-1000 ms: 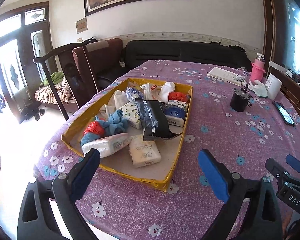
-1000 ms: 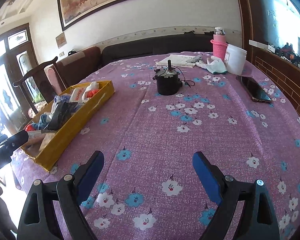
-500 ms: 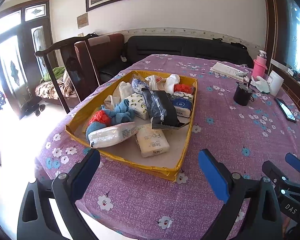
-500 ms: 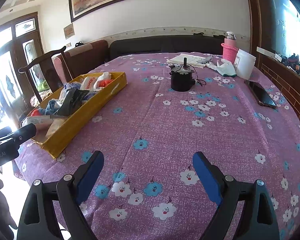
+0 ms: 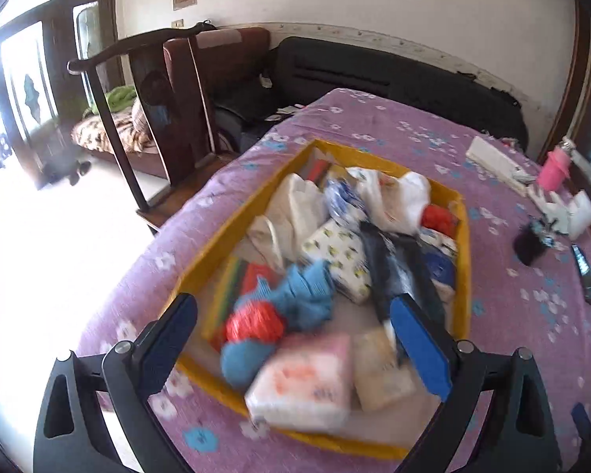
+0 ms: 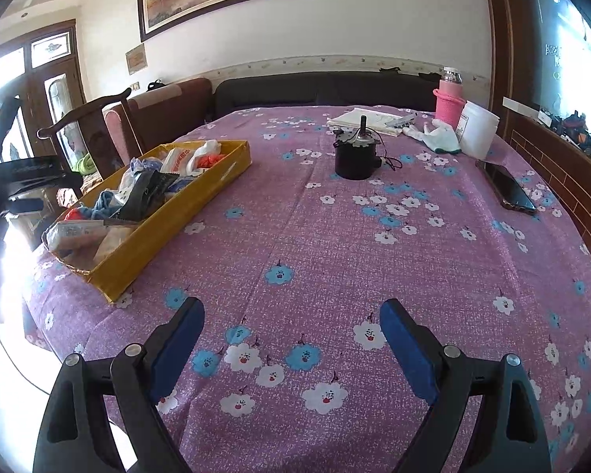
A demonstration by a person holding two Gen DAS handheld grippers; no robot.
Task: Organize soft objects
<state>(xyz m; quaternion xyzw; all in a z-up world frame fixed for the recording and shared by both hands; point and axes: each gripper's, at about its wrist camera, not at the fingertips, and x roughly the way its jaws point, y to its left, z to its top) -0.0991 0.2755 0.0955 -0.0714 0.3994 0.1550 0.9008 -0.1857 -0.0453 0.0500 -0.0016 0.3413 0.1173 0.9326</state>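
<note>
Left gripper (image 5: 293, 339) spread wide, empty, directly over the tray's (image 5: 464, 244) near end; pink pack (image 5: 301, 388) lies just ahead between fingers. Right gripper (image 6: 291, 337) also spread, well apart over cloth.

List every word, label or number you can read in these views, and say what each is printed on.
None can be read.
Pink-and-white tissue pack: print motion-blurred.
Beige pack: lettering blurred.
Red-lettered white bag in the yellow tray: too small.
Wall plaque: too small.
White tub: label too small.
</note>
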